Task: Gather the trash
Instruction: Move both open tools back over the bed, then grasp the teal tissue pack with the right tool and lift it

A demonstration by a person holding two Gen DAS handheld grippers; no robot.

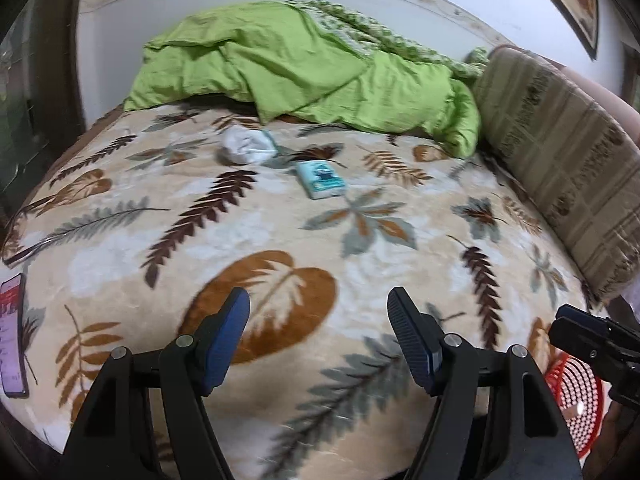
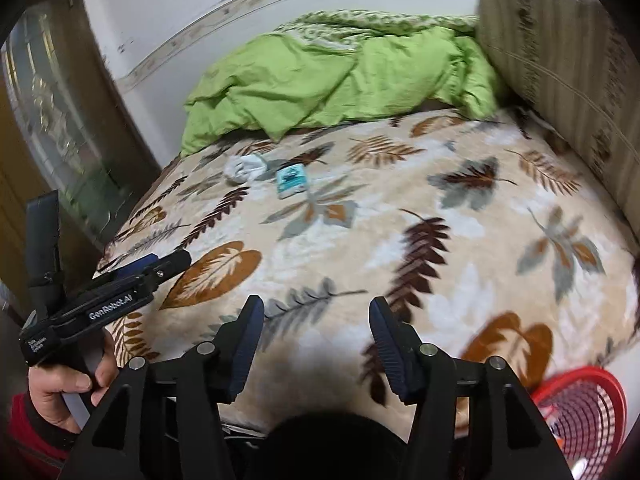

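On the leaf-patterned blanket (image 1: pixel 280 240), a phone (image 1: pixel 12 332) lies cut off at its left edge. Mid-blanket, a blurred white wad (image 1: pixel 248 146), probably tissue, lies just left of a teal packet (image 1: pixel 320 179); nothing blocks them. Near its front, left gripper (image 1: pixel 318 320) and right gripper (image 2: pixel 316 328) hover spread, empty. Red basket (image 2: pixel 584 408) at its right corner.

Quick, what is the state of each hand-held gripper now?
Left hand-held gripper: open, holding nothing.
Right hand-held gripper: open, holding nothing.

Black tongs (image 1: pixel 318 312), blue ribbed pads (image 2: pixel 386 340), silver screws, red sleeve (image 2: pixel 24 436).
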